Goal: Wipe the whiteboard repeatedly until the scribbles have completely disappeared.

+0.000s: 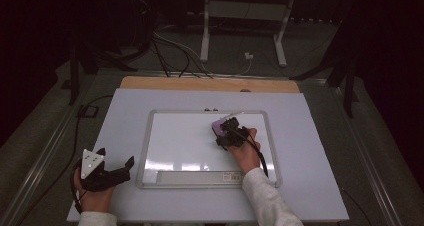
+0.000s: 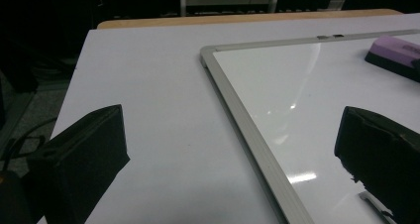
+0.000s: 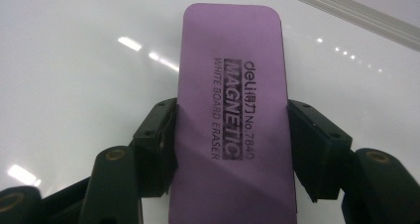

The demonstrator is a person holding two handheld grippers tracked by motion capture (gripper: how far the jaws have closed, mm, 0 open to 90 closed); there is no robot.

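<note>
At the near left corner of the table (image 1: 125, 206), a person's left hand (image 1: 92, 198) rests with the left gripper (image 1: 116, 158), its jaws spread wide and holding nothing; seen along those jaws, one sits over bare tabletop and the other over the whiteboard's near left edge; the gripper lies just beside the whiteboard (image 1: 180, 146), outside its aluminium frame. Along the board's near edge runs a single pale tray strip (image 1: 197, 176); the white surface around it looks clean, though glare hides parts of it. Farther in, the right hand (image 1: 245, 153) reaches over the board with the right gripper (image 1: 229, 131); its jaws are closed on the two long sides of the purple eraser (image 3: 233, 115), which lies flat on the board with its long axis running straight away from the jaws, printed face up; the grip sits on the near half of the block, the far half projecting ahead toward the frame's far rail (image 3: 346, 8). The eraser sits in the board's far right quarter, well apart from the left gripper, so any wiping stroke appears to belong to the right hand, along or across that long axis. The count: one whiteboard, one eraser, two grippers. Beyond the board, a strip of bare wood (image 1: 210, 83) edges the tabletop; past it, cables (image 1: 172, 48) trail over a dim floor.
</note>
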